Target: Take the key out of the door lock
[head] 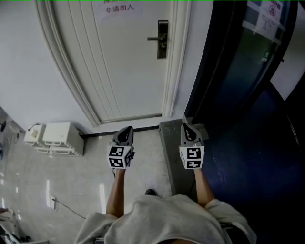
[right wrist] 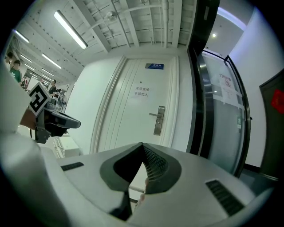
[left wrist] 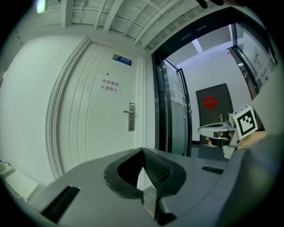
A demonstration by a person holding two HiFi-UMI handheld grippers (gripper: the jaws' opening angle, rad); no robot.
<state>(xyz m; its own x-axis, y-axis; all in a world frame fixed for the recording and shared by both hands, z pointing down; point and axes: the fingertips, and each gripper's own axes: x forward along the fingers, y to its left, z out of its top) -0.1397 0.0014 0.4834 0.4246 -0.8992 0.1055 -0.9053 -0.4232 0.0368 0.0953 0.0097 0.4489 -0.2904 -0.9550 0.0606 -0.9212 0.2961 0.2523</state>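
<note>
The white door [head: 128, 66] carries a metal lock plate with a lever handle [head: 162, 39], also seen in the left gripper view as the lock plate [left wrist: 131, 117] and in the right gripper view as the lock plate [right wrist: 158, 120]. A key is too small to make out at this distance. Both grippers are held low, well short of the door. My left gripper [head: 127, 129] has its jaws together with nothing between them, as the left gripper [left wrist: 143, 153] shows up close. My right gripper [head: 186, 127] is likewise shut and empty, seen again as the right gripper [right wrist: 142, 147].
A white box unit [head: 59, 138] stands on the floor by the wall at left, with a cable [head: 64, 205] trailing nearby. A dark-framed glass door [head: 248, 71] stands to the right of the white door. A paper notice [head: 119, 8] hangs on the door.
</note>
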